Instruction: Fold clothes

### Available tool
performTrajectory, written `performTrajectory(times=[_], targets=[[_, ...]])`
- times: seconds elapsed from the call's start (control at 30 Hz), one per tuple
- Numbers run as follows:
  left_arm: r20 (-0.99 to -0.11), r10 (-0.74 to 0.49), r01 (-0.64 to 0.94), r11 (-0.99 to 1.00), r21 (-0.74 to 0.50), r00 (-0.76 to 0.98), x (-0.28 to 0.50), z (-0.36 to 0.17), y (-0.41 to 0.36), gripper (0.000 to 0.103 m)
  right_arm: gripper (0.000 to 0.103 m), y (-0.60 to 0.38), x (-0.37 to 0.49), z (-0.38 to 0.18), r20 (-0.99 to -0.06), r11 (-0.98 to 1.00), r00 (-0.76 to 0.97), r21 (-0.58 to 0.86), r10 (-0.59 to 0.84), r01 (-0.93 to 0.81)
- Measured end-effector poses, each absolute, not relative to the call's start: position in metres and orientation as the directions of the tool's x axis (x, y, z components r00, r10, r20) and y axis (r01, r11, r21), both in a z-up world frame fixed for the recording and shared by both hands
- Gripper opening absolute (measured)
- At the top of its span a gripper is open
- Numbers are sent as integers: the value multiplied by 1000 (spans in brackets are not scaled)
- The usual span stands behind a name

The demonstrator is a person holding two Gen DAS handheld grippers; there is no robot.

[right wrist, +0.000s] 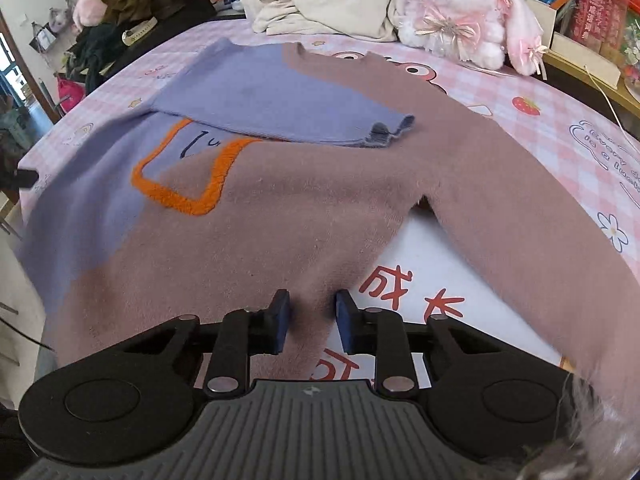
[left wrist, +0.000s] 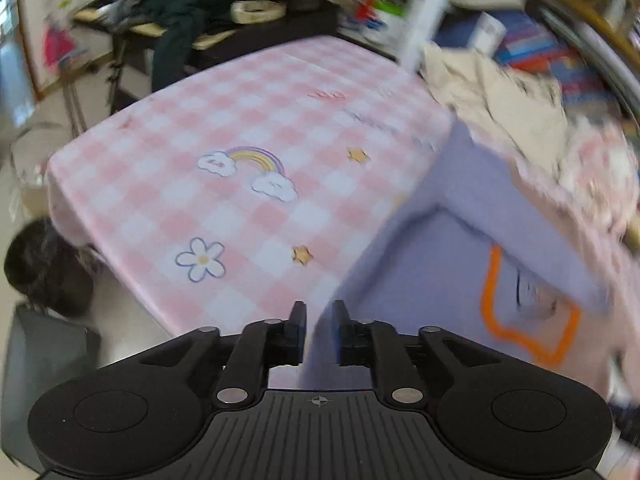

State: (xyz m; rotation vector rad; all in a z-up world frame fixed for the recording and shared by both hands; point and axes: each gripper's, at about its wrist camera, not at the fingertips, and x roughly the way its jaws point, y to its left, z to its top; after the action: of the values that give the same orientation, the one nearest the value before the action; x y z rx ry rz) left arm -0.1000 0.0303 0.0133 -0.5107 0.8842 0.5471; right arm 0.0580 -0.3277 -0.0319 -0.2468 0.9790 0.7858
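Observation:
A knitted sweater [right wrist: 280, 216], half purple and half dusty pink with an orange outline [right wrist: 180, 196] on its chest, lies flat on the pink checked tablecloth [right wrist: 540, 92]. Its purple sleeve [right wrist: 280, 108] is folded across the chest; the pink sleeve [right wrist: 520, 208] runs out to the right. My right gripper [right wrist: 310, 314] is shut on a bunched piece of the pink lower hem. In the blurred left wrist view, my left gripper [left wrist: 319, 320] is shut on the purple edge of the sweater [left wrist: 420, 280], which rises to the right of it.
A pink-and-white plush rabbit [right wrist: 460, 12] and a pile of cream clothes [right wrist: 332, 0] sit at the table's far edge. Books [right wrist: 600, 4] line a shelf at the right. Dark clothes [left wrist: 180, 20] hang over furniture beyond the table. Bare cloth [left wrist: 240, 128] stretches left of the sweater.

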Motion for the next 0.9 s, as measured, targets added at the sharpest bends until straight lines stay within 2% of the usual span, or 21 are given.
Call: performTrajectory(times=[0.1,0.13,0.17,0.33,0.47,0.63,0.73,0.9], targets=[[-808,241,-574,807,-141,537,-88,14,13,38,21,-329,56,-33,-811,703,307,169,498,-691],[-810,262,-551,830,-89,525,-79,12,8,45,19,-329,55,-33,-809,698,302,176,504,-694],[-810,284,-527,849,-37,514,-70,10,3,47,17,-330,53,-33,-808,693,298,179,508,-698],[-799,416,-385,888,253,434,-26,5,-30,47,12,-331,48,-33,-800,691,316,163,510,-705],[-770,287,-174,958,229,570,2,15,-78,47,12,-331,45,-33,-796,700,335,150,505,-698],[-736,67,236,924,301,674,50,-5,-178,46,16,-331,44,-33,-798,726,347,157,493,-669],[-721,-17,360,874,326,693,72,-12,-219,39,16,-332,38,-32,-805,743,355,152,476,-652],[-703,-52,441,811,385,710,100,-22,-255,40,16,-330,27,-31,-816,761,375,117,439,-638]])
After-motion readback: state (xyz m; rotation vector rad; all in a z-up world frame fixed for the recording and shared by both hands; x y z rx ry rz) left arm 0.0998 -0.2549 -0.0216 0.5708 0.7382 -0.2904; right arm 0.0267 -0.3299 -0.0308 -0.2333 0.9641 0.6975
